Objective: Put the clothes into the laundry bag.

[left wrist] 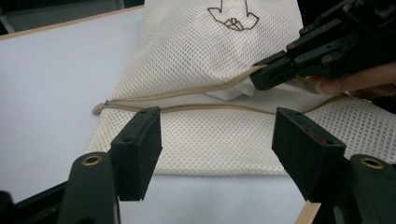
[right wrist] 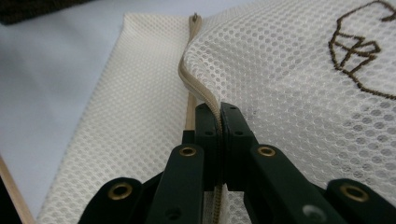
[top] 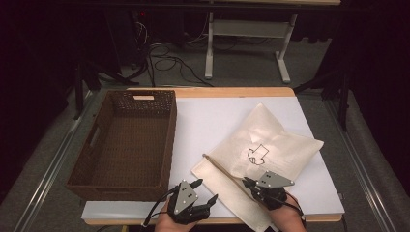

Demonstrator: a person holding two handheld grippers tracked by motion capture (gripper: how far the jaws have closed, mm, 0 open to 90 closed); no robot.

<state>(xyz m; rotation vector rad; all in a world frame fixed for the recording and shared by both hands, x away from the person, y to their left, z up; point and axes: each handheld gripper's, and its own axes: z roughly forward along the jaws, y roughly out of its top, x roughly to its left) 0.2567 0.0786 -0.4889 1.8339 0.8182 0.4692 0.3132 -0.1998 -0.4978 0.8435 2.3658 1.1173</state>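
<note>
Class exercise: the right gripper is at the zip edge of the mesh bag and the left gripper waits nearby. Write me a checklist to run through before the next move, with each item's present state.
1. Right gripper shut on the beige zip edge of the cream mesh laundry bag: ok.
2. Left gripper open, nothing between its pads: ok.
3. Left gripper lined up with the bag's near edge, bag lying beyond its jaws: ok.
4. Bag opening wide enough to take something: not ok; the zip edge is lifted only slightly.
5. Brown woven rectangular basket standing apart from the bag, on the left side of the white table top: ok.
6. Whether the bag holds anything: cannot tell.
</note>
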